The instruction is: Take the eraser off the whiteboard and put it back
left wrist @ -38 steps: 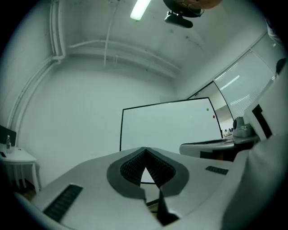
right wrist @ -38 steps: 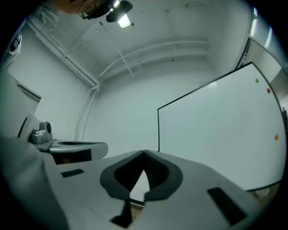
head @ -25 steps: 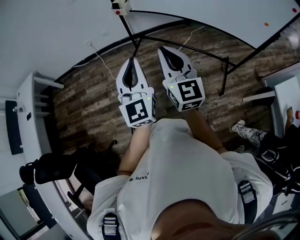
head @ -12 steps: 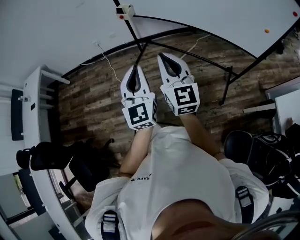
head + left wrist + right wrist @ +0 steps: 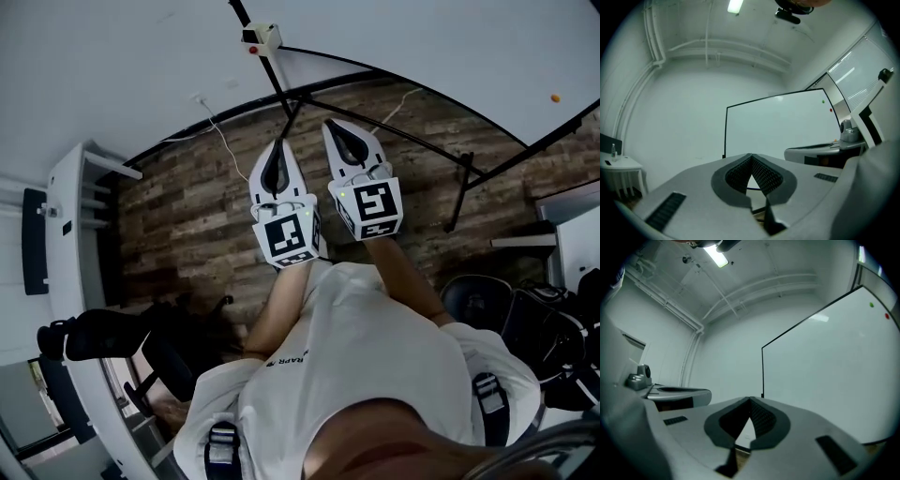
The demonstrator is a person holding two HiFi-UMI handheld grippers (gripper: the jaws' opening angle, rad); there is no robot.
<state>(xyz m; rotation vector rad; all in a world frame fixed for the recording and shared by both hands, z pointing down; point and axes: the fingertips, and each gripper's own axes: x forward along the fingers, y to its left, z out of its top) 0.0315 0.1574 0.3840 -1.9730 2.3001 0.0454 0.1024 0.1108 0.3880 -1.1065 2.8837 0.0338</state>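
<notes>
The whiteboard [image 5: 450, 47] stands on a black stand ahead of me, above the wooden floor. It fills the middle of the left gripper view [image 5: 778, 126] and the right side of the right gripper view [image 5: 834, 376]. Small coloured dots sit on it [image 5: 823, 101]. A small white box with red dots [image 5: 262, 37] sits at its lower left corner; I cannot tell whether this is the eraser. My left gripper [image 5: 277, 142] and right gripper [image 5: 330, 122] are held side by side, pointing at the board. Both are shut with nothing in them.
The stand's black legs [image 5: 459, 178] spread over the floor ahead and to the right. A white shelf unit [image 5: 66, 234] and a black chair [image 5: 94, 333] are at the left. Another dark chair [image 5: 497, 300] and a white desk edge [image 5: 572, 225] are at the right.
Both grippers and I have moved closer to the whiteboard, whose corner box sits lower in the head view. The shoes at the right have left the view. Both grippers stayed shut.
</notes>
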